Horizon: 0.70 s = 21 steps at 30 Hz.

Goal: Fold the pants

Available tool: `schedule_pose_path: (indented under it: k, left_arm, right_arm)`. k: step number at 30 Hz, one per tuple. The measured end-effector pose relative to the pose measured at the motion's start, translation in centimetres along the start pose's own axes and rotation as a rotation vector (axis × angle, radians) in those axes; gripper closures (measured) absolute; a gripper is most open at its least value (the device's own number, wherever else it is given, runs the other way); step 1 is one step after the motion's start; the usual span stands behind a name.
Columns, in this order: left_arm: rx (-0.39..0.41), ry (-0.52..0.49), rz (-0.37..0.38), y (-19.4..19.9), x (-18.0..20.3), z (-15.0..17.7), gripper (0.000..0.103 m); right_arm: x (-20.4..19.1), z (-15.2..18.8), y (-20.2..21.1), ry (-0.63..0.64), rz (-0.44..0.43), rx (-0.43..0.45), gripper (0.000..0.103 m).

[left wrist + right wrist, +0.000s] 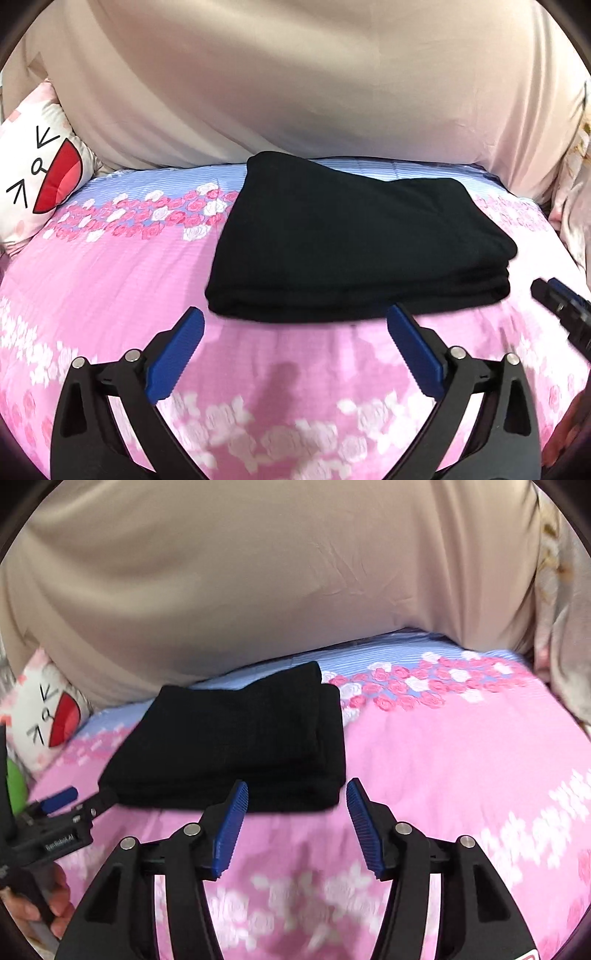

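Black pants, folded into a layered stack on the pink floral quilt; my left gripper and right gripper both gape empty just before it, so, seemingly finished, I only square loose edges.

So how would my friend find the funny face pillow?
Start at the big bed with the pink rose bedspread. Look to its far left corner, left of the folded black pants. The pillow is white with a big red open mouth and squinty drawn eyes.
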<state>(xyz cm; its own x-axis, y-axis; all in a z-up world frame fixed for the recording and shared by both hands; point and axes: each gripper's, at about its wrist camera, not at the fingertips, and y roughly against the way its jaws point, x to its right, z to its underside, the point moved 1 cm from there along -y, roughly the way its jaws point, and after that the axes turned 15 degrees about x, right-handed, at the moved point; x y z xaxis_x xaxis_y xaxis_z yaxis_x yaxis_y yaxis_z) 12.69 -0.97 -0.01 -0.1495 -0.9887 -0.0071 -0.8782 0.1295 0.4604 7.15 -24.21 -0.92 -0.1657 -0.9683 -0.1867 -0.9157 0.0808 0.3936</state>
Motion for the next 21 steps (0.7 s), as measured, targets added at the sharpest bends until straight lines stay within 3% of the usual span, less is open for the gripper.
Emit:
schedule_pose_path:
  k: [3, 6, 8, 15, 21]
  left_arm:
    - [0.010, -0.003, -0.018, 0.8, 0.1, 1.5, 0.005]
    - [0.046, -0.073, -0.077, 1.6, 0.4, 2.6, 0.005]
    - [0.071, -0.057, -0.047, 2.4, 0.2, 2.6, 0.005]
    - [0.113, -0.067, -0.046, 3.3, 0.6, 2.4, 0.005]
    - [0.101, -0.045, -0.057, 3.2, 0.4, 2.6, 0.005]
  right_arm:
    - [-0.3, 1.6, 0.9, 0.010, 0.022, -0.002, 0.043]
    - [-1.3, 2.6, 1.6, 0.074, 0.058, -0.011, 0.041]
    - [-1.7, 2.6, 2.7, 0.097, 0.068, 0.029, 0.032]
    - [-1.4, 2.8, 3.6, 0.102, 0.098, 0.050, 0.030]
    - [-1.5, 2.9, 3.6, 0.109, 0.117, 0.044, 0.028]
